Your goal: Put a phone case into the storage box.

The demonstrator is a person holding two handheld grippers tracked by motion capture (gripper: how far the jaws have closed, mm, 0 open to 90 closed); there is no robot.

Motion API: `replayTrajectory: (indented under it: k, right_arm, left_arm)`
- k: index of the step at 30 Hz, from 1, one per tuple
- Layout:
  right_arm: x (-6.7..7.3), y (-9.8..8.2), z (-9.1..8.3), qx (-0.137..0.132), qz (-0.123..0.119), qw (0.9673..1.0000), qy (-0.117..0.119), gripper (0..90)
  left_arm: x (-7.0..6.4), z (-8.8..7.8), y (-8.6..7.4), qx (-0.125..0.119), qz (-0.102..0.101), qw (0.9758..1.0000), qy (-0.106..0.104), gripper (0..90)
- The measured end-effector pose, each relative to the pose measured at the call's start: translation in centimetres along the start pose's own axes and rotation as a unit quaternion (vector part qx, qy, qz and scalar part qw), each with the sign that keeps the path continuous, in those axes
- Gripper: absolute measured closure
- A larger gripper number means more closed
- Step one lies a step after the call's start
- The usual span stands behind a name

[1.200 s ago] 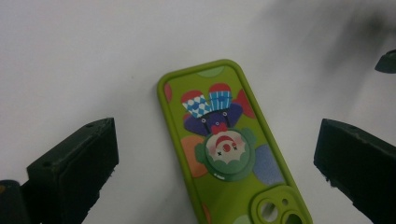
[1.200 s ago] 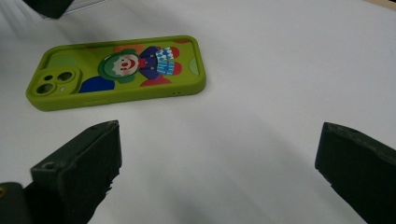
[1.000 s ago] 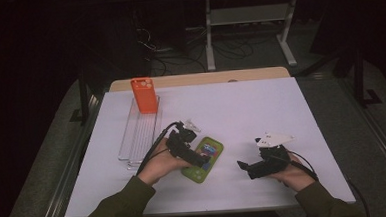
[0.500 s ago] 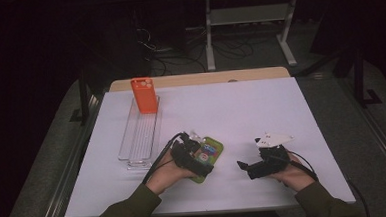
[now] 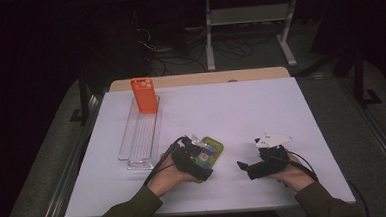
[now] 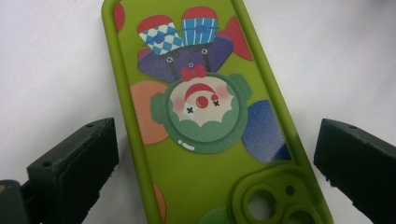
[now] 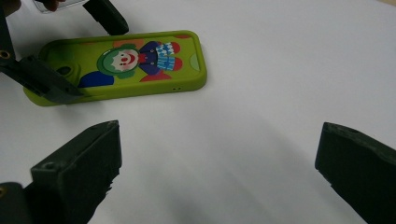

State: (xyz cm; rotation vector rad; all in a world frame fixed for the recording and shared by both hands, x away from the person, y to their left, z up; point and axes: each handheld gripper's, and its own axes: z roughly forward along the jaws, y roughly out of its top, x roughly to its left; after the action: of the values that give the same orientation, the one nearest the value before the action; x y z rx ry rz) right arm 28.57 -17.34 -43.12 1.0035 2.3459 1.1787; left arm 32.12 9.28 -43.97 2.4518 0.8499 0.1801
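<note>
A green phone case (image 5: 211,148) printed with a clown lies flat on the white table (image 5: 261,110), near the front middle. My left gripper (image 5: 198,158) is open and low over the case. In the left gripper view the case (image 6: 208,121) lies between the two spread jaws, with gaps on both sides. My right gripper (image 5: 248,168) is open a short way to the right, over bare table. The right gripper view (image 7: 217,163) has nothing between its jaws, and farther off it shows the case (image 7: 121,63) with the left gripper's jaws on either side of it.
An orange phone case (image 5: 144,95) stands upright at the far end of a clear slotted tray (image 5: 140,136), left of the green case. Behind the table are a dark floor, cables and a white stand.
My left gripper has moved down and toward the person, over the green case, so its jaws now straddle it. The right gripper has stayed put.
</note>
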Motion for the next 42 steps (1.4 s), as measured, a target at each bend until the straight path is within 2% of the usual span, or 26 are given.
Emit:
replayTrajectory:
  k: [10, 16, 19, 20, 26, 28, 31, 36, 39, 42]
  right_arm:
    - [0.0, 0.0, 0.0, 0.000, -0.002, 1.0000, -0.002, 0.0]
    - [0.0, 0.0, 0.0, 0.001, 0.000, 1.0000, -0.002, 0.0]
    - [-0.1, -0.1, 0.1, 0.003, -0.013, 0.9999, -0.007, 0.0]
    - [0.0, 0.0, 0.1, 0.001, -0.003, 1.0000, -0.002, 0.0]
    - [0.0, 0.0, 0.1, 0.001, -0.003, 1.0000, -0.002, 0.0]
    - [0.0, 0.0, 0.1, 0.001, -0.002, 1.0000, -0.002, 0.0]
    - [0.0, 0.0, 0.1, 0.001, -0.003, 1.0000, -0.002, 0.0]
    - [0.0, 0.0, 0.0, 0.001, 0.002, 1.0000, -0.001, 0.0]
    - [0.0, 0.0, 0.0, 0.001, 0.006, 1.0000, 0.000, 0.0]
    - [-0.1, 0.0, -0.1, 0.000, 0.006, 1.0000, -0.001, 0.0]
  left_arm:
    - [-0.1, 0.0, -0.1, 0.007, 0.010, 0.9999, 0.009, 3.6]
    - [0.1, -0.1, -0.2, 0.001, 0.005, 0.9999, 0.010, 7.9]
    - [0.2, -0.2, -0.3, -0.004, 0.007, 0.9999, 0.012, 11.6]
    - [0.3, -0.3, -0.4, -0.005, 0.008, 0.9999, 0.012, 12.8]
    - [0.3, -0.2, -0.5, -0.014, 0.005, 0.9998, 0.013, 14.4]
    - [0.3, -0.2, -0.5, -0.015, 0.004, 0.9998, 0.011, 15.3]
    - [0.5, -0.4, -0.5, -0.006, 0.014, 0.9999, 0.007, 16.0]
    - [0.8, -0.5, -0.5, -0.006, 0.023, 0.9997, -0.003, 16.4]
    - [1.1, -0.5, -0.5, -0.017, 0.017, 0.9996, -0.011, 16.4]
    - [1.3, -0.8, -0.4, -0.021, 0.022, 0.9995, -0.013, 16.3]
